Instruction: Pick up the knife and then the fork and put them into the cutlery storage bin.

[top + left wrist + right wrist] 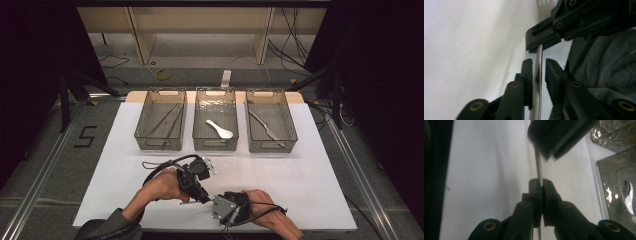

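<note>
1. Right tool [541,182] is clamped tight on the thin metal handle of a fork [538,165]; my right gripper view shows both pads pressed against it.
2. My left tool [538,72] straddles the same fork [539,65], its jaws slightly apart, with a gap showing on one side of the handle.
3. Fork tines show at the top of the left gripper view, beyond the other tool.
4. From the high view, both tools meet low over the white counter [310,180], near its front edge, the left tool [204,199] just beside the right tool [216,204].
5. Three bins [215,146] sit farther back, well apart from the fork.
</note>
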